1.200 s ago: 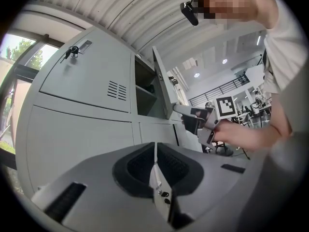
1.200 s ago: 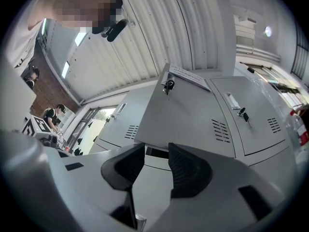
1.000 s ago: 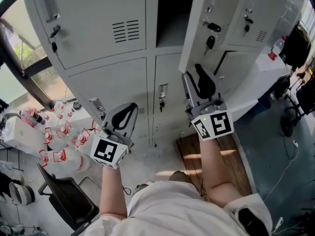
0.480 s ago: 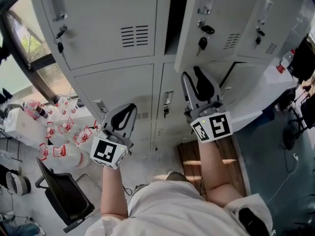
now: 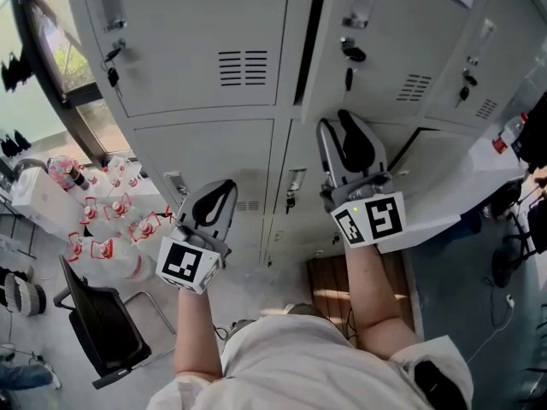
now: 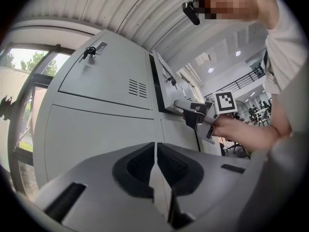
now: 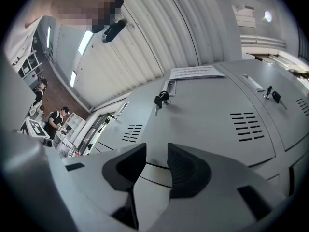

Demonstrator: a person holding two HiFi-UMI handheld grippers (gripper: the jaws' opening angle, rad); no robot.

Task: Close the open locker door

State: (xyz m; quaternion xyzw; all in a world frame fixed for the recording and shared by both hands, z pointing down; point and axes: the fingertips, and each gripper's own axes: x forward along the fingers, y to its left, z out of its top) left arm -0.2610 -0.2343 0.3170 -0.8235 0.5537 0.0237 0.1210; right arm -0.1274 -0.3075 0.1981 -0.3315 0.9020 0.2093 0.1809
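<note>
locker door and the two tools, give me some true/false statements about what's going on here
1. The locker door is nearly shut, with only a narrow dark gap at its edge. True.
2. The left tool holds a key. False: its jaws are together with nothing between them.
3. The right tool grips the door's handle. False: its jaws are a little apart and closing, with nothing between them. It only points at the door's flat face.
4. A key hangs from the lock on that door. True.
5. Bottles stand on the floor at the person's right. False: they are at the left, near the window.
</note>
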